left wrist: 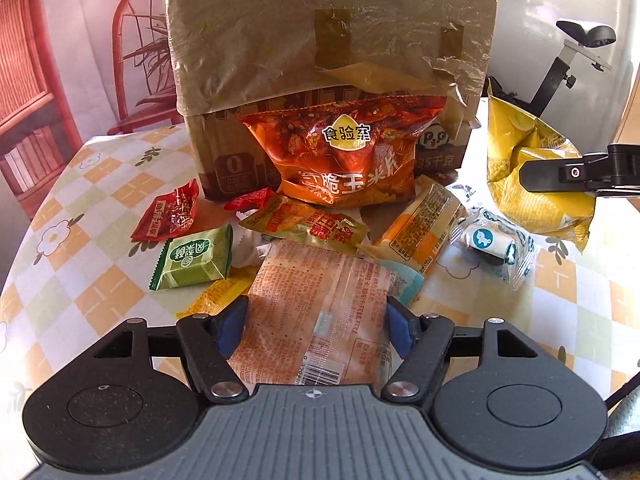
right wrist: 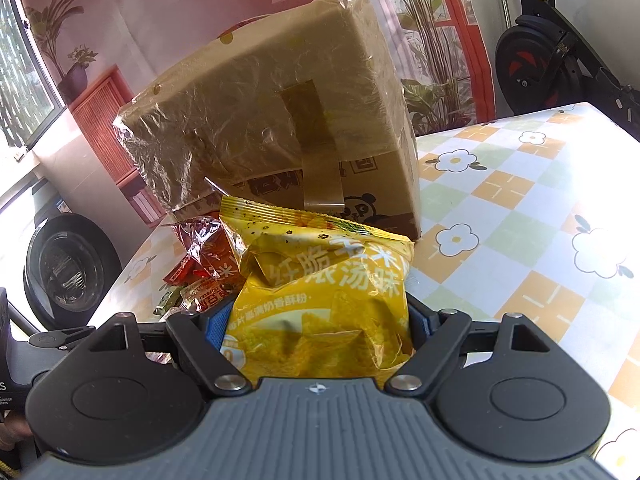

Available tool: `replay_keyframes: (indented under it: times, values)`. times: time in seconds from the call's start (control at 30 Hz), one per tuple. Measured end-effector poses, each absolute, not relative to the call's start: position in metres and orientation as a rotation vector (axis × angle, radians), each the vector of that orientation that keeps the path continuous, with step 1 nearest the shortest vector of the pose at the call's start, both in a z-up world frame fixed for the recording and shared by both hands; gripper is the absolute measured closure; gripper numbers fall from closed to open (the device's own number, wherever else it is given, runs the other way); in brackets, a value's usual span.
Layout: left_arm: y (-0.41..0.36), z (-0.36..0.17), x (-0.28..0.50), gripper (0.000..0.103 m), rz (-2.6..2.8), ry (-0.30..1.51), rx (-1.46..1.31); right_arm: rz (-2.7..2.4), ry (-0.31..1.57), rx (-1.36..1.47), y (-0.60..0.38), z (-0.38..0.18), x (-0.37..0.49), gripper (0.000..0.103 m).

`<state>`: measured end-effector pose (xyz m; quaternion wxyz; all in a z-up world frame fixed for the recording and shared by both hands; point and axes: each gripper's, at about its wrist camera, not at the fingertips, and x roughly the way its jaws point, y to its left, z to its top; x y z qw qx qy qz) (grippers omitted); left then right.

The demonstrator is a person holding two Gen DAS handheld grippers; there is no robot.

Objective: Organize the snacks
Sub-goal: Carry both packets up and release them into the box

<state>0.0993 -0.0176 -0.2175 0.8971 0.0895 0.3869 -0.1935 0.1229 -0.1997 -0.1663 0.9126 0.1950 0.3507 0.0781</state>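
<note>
A pale orange see-through packet (left wrist: 316, 300) lies at the near end of a snack pile, and my left gripper (left wrist: 316, 320) is shut on it, a blue pad against each long edge. Behind it lie a green packet (left wrist: 196, 258), a small red packet (left wrist: 170, 212), an orange-yellow packet (left wrist: 424, 228) and a white-and-blue packet (left wrist: 496, 244). A big orange-red chip bag (left wrist: 344, 156) leans on a plastic-wrapped cardboard box (left wrist: 320, 40). My right gripper (right wrist: 320, 316) is shut on a yellow chip bag (right wrist: 324, 308), held beside the box (right wrist: 272, 120); the bag (left wrist: 536, 184) also shows at the right of the left wrist view.
The table (left wrist: 100, 280) wears a checked cloth with flowers, and its right part (right wrist: 520, 200) carries nothing. A red chair (left wrist: 136, 60) stands behind the table at the left. An exercise bike (right wrist: 552, 52) stands beyond the far right corner.
</note>
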Motion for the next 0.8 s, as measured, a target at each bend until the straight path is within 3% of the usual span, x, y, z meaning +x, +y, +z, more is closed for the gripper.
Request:
replay_keyframes:
  times: [0.47,0.8]
  values:
    - [0.01,-0.143,0.074,0.03,-0.396,0.617,0.007,0.253,0.655,0.306,-0.175,-0.141,0.121,0.02]
    - [0.001,-0.064,0.1,0.03,-0.39,0.39,0.02,0.294,0.423,0.282,-0.185,-0.065,0.142,0.021]
